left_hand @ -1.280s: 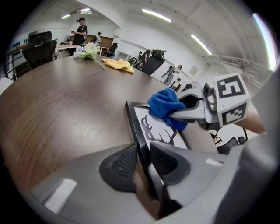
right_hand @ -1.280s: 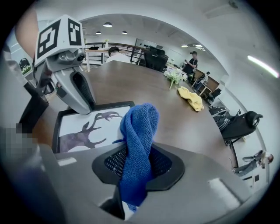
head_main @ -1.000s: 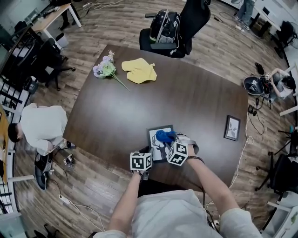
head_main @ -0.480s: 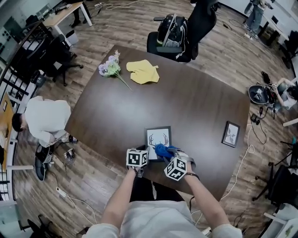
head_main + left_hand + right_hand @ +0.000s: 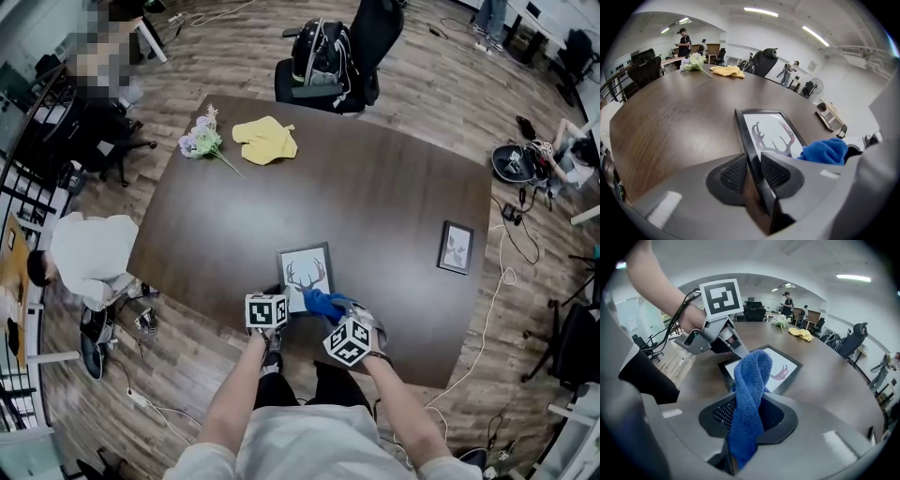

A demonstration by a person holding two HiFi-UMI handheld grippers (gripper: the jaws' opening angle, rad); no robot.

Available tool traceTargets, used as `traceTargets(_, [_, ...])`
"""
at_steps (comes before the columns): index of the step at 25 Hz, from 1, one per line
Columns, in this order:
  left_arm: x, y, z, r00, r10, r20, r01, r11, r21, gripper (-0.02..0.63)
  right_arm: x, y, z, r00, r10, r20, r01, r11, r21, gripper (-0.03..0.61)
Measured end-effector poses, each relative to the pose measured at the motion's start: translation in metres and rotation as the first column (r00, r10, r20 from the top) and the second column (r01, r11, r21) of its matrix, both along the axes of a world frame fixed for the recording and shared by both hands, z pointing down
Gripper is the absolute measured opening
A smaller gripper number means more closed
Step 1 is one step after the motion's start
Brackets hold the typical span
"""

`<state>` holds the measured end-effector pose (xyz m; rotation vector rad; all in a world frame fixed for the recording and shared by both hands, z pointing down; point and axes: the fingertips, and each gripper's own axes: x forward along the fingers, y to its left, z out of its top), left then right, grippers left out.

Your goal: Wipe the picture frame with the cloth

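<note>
At the near edge of the table (image 5: 375,197), the left gripper (image 5: 755,165) has its jaws closed on the near left rim of the picture frame (image 5: 305,270). Both ribbed pads press on the black moulding, pinning the frame flat. Just to its right, the right gripper (image 5: 746,414) is clamped on a blue cloth (image 5: 751,376), whose free fold stands up past the jaws and droops onto the frame's near right corner.

A second ago the cloth sat further up on the glass. Since then it has been drawn back toward the near edge, while the left gripper has kept its hold in the same place. That looks like one stroke finished down the right side of the antler print. The left side of the glass and the far rim probably still need a pass, so the task seems only partly done.

Further off, a smaller frame (image 5: 457,247) lies near the table's right edge. At the far left corner are a yellow rag (image 5: 265,141) and a bunch of flowers (image 5: 201,141).
</note>
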<state>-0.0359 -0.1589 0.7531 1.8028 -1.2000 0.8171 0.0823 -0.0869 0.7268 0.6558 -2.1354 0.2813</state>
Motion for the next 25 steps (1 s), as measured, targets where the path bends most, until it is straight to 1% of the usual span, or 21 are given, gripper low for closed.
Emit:
traceTargets(3, [-0.001, 0.000, 0.000, 1.000, -0.002, -0.010, 0.002, 1.000, 0.018, 0.150, 0.006, 0.011, 0.000, 0.999, 0.042, 0.006, -0.042, 0.999, -0.017, 0.092])
traceTargets(6, [0.001, 0.001, -0.002, 0.999, 0.009, -0.031, -0.007, 0.999, 0.043, 0.150, 0.018, 0.025, 0.000, 0.990, 0.137, 0.019, -0.136, 0.990, -0.045, 0.092])
traceTargets(9, [0.000, 0.003, -0.009, 0.998, 0.037, -0.043, -0.034, 0.997, 0.072, 0.152, 0.027, 0.037, -0.005, 0.970, 0.239, 0.037, -0.237, 0.970, -0.057, 0.092])
traceTargets(12, [-0.011, 0.006, -0.022, 0.996, 0.072, -0.045, -0.066, 0.992, 0.109, 0.152, 0.029, 0.038, -0.010, 0.936, 0.347, 0.061, -0.343, 0.937, -0.065, 0.092])
traceTargets(16, [-0.026, 0.024, -0.045, 0.987, 0.156, -0.042, -0.147, 0.976, 0.157, 0.150, 0.019, 0.044, -0.015, 0.887, 0.457, 0.069, -0.453, 0.889, -0.072, 0.092])
traceTargets(17, [-0.030, 0.027, -0.048, 0.984, 0.175, -0.040, -0.166, 0.972, 0.167, 0.133, 0.016, 0.045, -0.016, 0.874, 0.481, 0.068, -0.476, 0.877, -0.069, 0.092])
traceTargets(22, [-0.052, 0.030, -0.056, 0.972, 0.227, -0.055, -0.213, 0.958, 0.194, 0.133, -0.009, 0.057, -0.026, 0.831, 0.553, 0.057, -0.551, 0.833, -0.044, 0.092])
traceTargets(25, [-0.055, 0.043, -0.068, 0.956, 0.283, -0.072, -0.261, 0.940, 0.221, 0.133, -0.021, 0.067, -0.036, 0.797, 0.601, 0.057, -0.600, 0.799, -0.042, 0.092])
